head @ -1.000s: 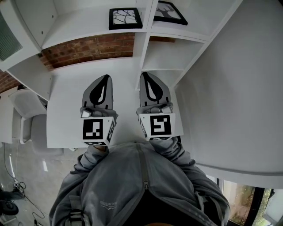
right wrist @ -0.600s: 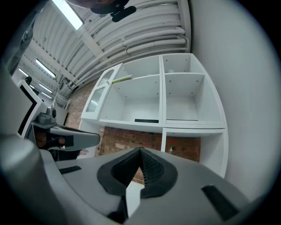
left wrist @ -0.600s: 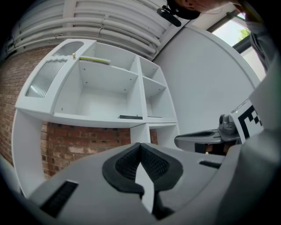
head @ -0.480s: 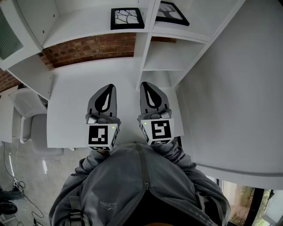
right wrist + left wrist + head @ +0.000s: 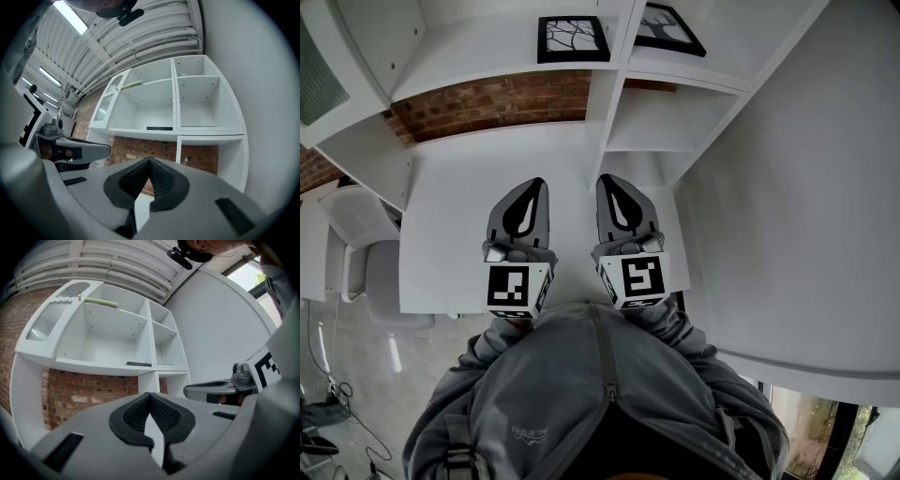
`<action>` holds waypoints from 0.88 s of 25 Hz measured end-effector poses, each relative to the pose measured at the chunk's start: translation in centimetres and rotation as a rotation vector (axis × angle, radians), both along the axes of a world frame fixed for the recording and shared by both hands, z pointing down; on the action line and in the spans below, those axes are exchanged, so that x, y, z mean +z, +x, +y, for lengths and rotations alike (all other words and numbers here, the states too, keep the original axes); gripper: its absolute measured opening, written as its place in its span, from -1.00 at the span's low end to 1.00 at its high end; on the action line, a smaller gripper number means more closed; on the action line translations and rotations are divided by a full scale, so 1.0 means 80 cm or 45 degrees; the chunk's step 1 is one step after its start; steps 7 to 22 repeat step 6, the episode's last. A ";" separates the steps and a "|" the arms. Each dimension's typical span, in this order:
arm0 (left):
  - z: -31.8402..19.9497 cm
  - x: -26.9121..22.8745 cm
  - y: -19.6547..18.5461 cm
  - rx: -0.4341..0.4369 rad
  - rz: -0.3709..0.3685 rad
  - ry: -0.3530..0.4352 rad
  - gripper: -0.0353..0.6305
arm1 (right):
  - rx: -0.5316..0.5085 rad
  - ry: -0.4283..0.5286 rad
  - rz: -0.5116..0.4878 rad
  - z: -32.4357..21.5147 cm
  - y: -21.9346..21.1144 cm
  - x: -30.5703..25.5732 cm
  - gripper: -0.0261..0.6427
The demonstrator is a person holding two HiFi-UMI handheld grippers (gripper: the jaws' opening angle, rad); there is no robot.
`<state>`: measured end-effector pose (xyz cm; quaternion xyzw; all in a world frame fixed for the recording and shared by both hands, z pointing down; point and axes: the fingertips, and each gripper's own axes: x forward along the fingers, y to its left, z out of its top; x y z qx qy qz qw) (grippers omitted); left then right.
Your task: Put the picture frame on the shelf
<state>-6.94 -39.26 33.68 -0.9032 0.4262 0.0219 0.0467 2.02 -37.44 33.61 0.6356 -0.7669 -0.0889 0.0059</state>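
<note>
Two black picture frames lie flat on the white shelf unit (image 5: 598, 98): one (image 5: 573, 38) in the left compartment, the other (image 5: 669, 29) in the right one. In the left gripper view the left frame (image 5: 138, 364) shows edge-on as a thin dark strip; the right gripper view shows this frame (image 5: 159, 128) the same way. My left gripper (image 5: 533, 185) and right gripper (image 5: 608, 179) hover side by side over the white desk (image 5: 450, 206), well short of the shelf. Both are shut with nothing in them, as their own views confirm for the left gripper (image 5: 150, 395) and the right gripper (image 5: 150, 161).
A brick wall (image 5: 487, 101) shows behind the desk under the shelf. A white chair (image 5: 358, 246) stands at the left, a white wall (image 5: 797, 187) closes the right side. A green item (image 5: 101, 302) lies on the shelf's top board. Cables lie on the floor (image 5: 337, 412).
Both grippers have drawn back a little toward my body over the last second, then held still. The frames on the shelf have not moved.
</note>
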 end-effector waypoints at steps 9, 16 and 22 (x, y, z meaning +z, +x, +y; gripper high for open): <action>-0.008 0.001 0.001 0.007 0.005 -0.008 -0.87 | -0.019 -0.003 -0.005 -0.010 -0.002 0.001 -0.84; -0.008 0.001 0.001 0.007 0.005 -0.008 -0.87 | -0.019 -0.003 -0.005 -0.010 -0.002 0.001 -0.84; -0.008 0.001 0.001 0.007 0.005 -0.008 -0.87 | -0.019 -0.003 -0.005 -0.010 -0.002 0.001 -0.84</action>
